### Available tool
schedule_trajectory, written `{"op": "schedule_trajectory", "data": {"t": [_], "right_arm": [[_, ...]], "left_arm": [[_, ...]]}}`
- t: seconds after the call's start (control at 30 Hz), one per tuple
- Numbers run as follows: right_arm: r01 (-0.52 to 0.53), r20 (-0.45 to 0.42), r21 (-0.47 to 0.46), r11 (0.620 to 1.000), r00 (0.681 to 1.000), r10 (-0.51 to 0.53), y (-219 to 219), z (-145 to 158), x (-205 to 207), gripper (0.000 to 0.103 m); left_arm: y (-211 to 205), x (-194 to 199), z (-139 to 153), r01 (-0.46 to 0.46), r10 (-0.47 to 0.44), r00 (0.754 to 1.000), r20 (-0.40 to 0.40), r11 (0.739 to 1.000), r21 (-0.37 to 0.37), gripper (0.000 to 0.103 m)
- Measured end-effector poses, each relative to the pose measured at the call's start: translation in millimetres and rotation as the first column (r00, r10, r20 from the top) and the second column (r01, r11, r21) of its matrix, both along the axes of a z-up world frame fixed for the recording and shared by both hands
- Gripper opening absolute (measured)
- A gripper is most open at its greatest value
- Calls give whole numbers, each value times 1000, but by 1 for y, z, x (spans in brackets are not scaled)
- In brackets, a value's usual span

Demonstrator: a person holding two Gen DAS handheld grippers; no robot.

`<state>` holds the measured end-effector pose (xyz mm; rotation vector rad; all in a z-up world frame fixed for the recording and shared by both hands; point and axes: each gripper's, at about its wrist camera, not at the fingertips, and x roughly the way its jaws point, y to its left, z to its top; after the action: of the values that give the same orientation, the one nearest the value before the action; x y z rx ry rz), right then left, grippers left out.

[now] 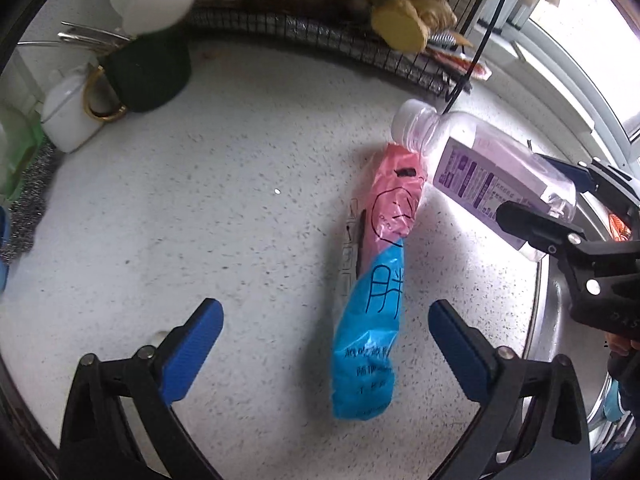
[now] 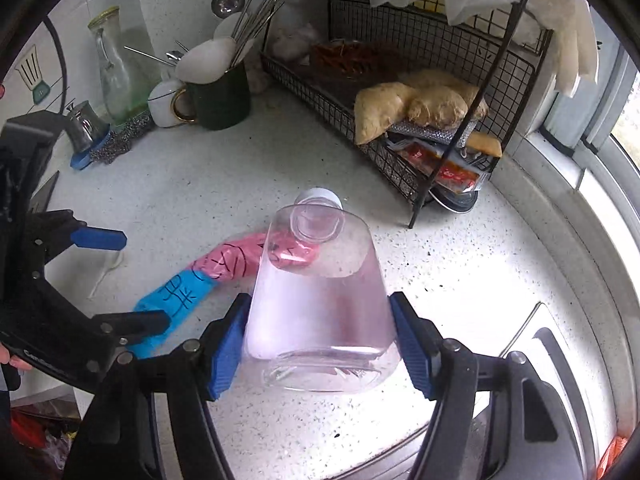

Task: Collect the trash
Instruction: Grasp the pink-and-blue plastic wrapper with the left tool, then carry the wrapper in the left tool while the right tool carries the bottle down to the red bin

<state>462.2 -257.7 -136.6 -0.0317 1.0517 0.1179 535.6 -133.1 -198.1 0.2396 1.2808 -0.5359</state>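
Note:
A pink and blue plastic wrapper (image 1: 376, 280) with black characters lies on the speckled white counter (image 1: 224, 208). My left gripper (image 1: 326, 326) hovers over its blue end, open, one blue pad on each side and neither touching it. My right gripper (image 2: 320, 344) is shut on a clear plastic bottle (image 2: 320, 300) with a white cap and a purple label. In the left wrist view the bottle (image 1: 484, 164) hangs tilted above the wrapper's pink end, and the right gripper (image 1: 560, 204) holds it near its base. The wrapper (image 2: 216, 276) also shows in the right wrist view.
A black wire rack (image 2: 400, 80) with ginger and sauce packets stands at the back right. A dark green mug (image 1: 148, 72) of utensils, a white cup (image 1: 68, 116), a glass bottle (image 2: 116, 76) and a scouring pad (image 2: 120, 140) crowd the back left. A steel sink rim (image 1: 560, 320) curves along the right.

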Motion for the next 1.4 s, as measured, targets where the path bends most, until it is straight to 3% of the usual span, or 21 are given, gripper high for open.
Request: {"op": "schedule_trajectory", "data": {"t": [0.23, 0.3, 0.4, 0.47, 0.6, 0.93, 1.4], "right_arm": [[1, -10, 25, 1000, 1000, 0, -3, -7, 5, 66], [7, -13, 32, 999, 1000, -6, -5, -8, 4, 66], [12, -20, 34, 999, 1000, -12, -4, -13, 1, 66], [10, -26, 36, 999, 1000, -9, -3, -15, 0, 66], [4, -30, 37, 999, 1000, -3, 3, -15, -4, 66], [-23, -23, 29, 999, 999, 24, 25, -2, -29, 66], [-67, 24, 32, 997, 998, 66, 93, 38, -103, 66]], "left_arm": [[-22, 4, -25, 22, -21, 998, -60, 1000, 14, 80], [-27, 2, -25, 38, -37, 999, -31, 999, 31, 74], [-31, 2, -22, 39, -38, 999, -19, 998, 50, 47], [-30, 2, -20, 25, -24, 999, -25, 998, 58, 16], [-26, -8, -16, 16, -14, 1000, -25, 996, 84, 10], [-14, -45, 34, -34, 33, 999, 33, 999, 24, 8], [61, -124, 82, -80, 81, 991, 107, 997, -7, 8]]}}
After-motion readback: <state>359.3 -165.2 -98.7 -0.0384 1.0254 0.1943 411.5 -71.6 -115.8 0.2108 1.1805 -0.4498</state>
